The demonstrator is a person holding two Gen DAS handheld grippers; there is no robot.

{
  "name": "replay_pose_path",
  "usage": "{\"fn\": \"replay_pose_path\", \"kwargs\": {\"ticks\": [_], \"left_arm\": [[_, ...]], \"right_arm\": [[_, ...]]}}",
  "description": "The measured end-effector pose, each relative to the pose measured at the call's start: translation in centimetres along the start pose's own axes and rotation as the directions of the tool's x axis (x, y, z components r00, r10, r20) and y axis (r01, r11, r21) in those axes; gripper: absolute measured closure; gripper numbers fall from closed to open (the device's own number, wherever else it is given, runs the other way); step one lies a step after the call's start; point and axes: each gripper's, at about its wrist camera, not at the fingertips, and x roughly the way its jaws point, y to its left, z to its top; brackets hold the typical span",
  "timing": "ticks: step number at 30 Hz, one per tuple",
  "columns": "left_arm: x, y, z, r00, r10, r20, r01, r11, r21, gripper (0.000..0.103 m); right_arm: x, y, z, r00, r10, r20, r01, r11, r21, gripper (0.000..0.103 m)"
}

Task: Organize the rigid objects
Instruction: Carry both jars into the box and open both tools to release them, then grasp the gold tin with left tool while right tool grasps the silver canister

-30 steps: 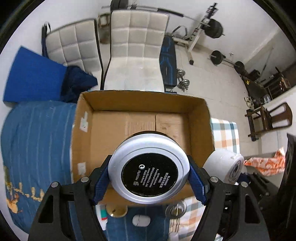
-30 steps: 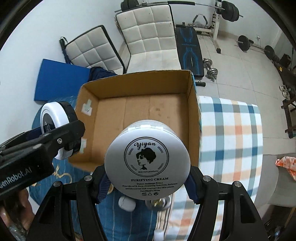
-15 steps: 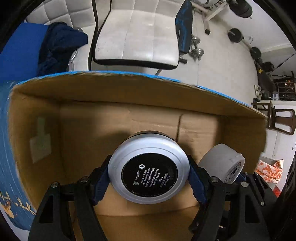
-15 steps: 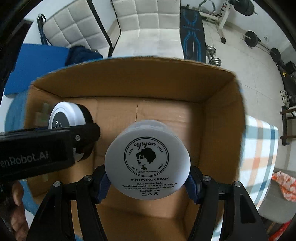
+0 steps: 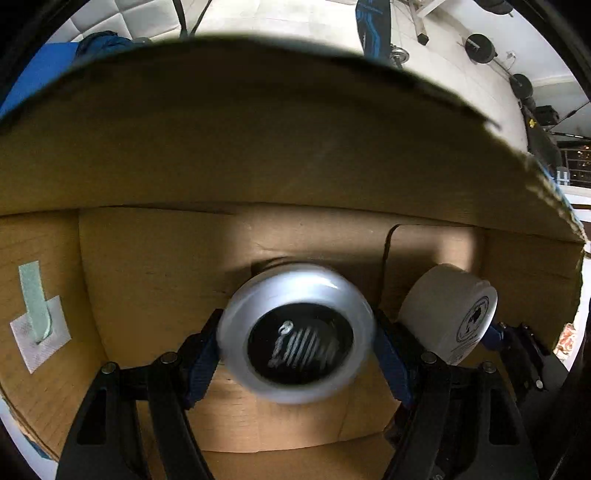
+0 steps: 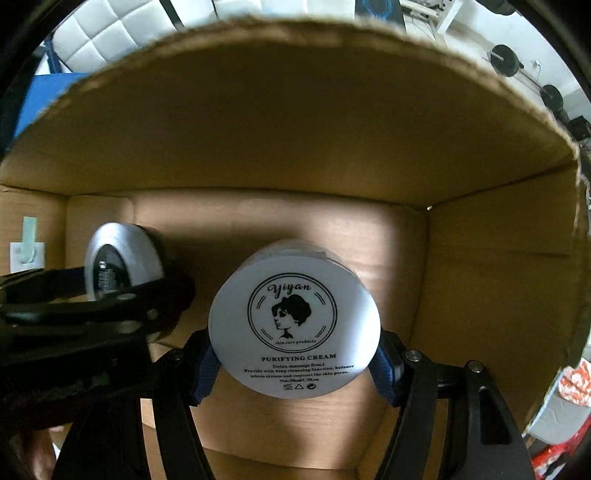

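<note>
Lowered from above the rim into the cardboard box, both jars are now near its floor: silver-rimmed jar clamped in the left claw, white cream jar in the right claw; release seems next.

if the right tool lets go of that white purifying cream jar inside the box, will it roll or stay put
The white cream jar looks rigid, squat and round. Set flat on the cardboard box floor, it likely stays put. Dropped on its curved side, it could roll. The smooth plastic may slip between the pads.

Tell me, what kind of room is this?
Probably a room in someone's home that doubles as a workout space. Past the cardboard box you can see white padded chairs, round barbell weights on a tiled floor, and a blue-and-black exercise bench.
</note>
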Motion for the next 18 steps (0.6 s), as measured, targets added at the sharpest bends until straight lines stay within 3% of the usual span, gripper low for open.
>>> {"fn": "replay_pose_path", "kwargs": {"ticks": [5, 9, 13, 16, 18], "left_arm": [[-1.3, -0.1, -0.8, 1.000, 0.005, 0.002, -0.005, 1.000, -0.016, 0.028], [-3.3, 0.0, -2.1, 0.999, 0.017, 0.030, -0.016, 1.000, -0.025, 0.017], [-6.4, 0.0, -4.8, 0.992, 0.057, 0.117, -0.056, 0.998, -0.012, 0.002], [-8.4, -0.1, -7.4, 0.980, 0.081, 0.181, -0.083, 0.997, 0.002, 0.001], [-9.7, 0.2, -9.5, 0.971, 0.084, 0.225, -0.087, 0.996, 0.002, 0.001]], "right_arm": [[0.7, -0.6, 0.2, 0.999, 0.030, -0.036, -0.030, 0.999, 0.016, 0.031], [0.0, -0.6, 0.2, 0.998, 0.042, -0.051, -0.042, 0.999, 0.008, 0.026], [-1.2, -0.4, -0.9, 0.998, 0.042, -0.035, -0.043, 0.999, -0.007, 0.014], [-2.7, -0.2, -2.4, 0.999, 0.038, 0.004, -0.038, 0.999, 0.000, 0.000], [-3.7, -0.1, -3.5, 0.999, 0.019, 0.044, -0.019, 1.000, 0.004, 0.000]]}}
